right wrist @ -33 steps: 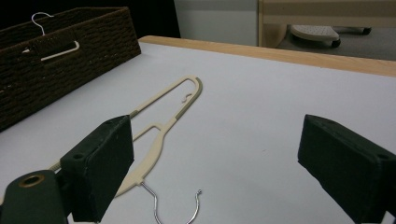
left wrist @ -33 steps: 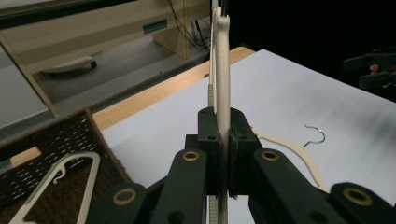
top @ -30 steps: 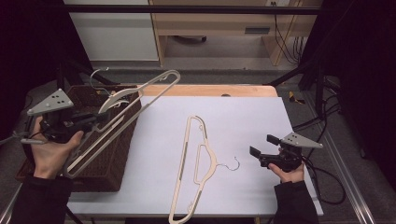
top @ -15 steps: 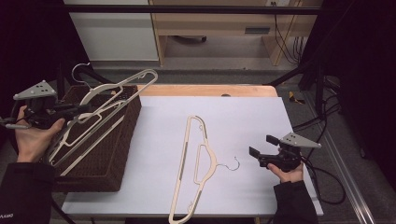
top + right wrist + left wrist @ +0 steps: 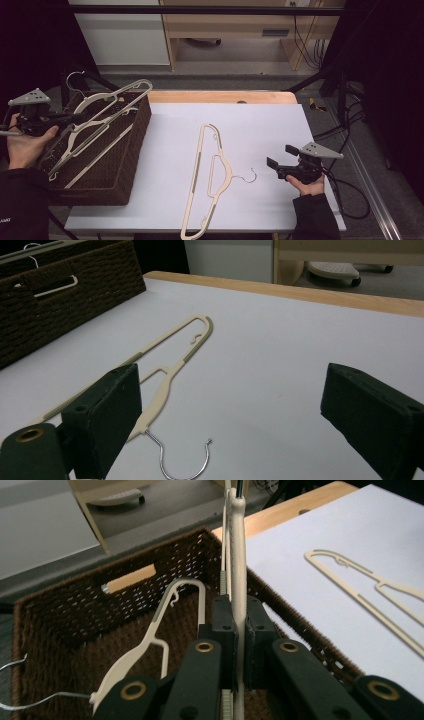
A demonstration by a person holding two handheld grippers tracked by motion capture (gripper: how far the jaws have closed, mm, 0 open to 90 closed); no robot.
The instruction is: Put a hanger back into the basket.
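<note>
We record a cream hanger (image 5: 239, 555) with a silver wire hook between the black jaws of the left gripper (image 5: 239, 650). Below these jaws sits a dark brown woven basket (image 5: 131, 150) with an open-weave pattern, holding a second cream hanger (image 5: 150, 645). Ahead of the black jaws of the right gripper (image 5: 230, 425), a third cream hanger (image 5: 210, 175) lies on the white desk (image 5: 170, 150), which has a light wood edge.
</note>
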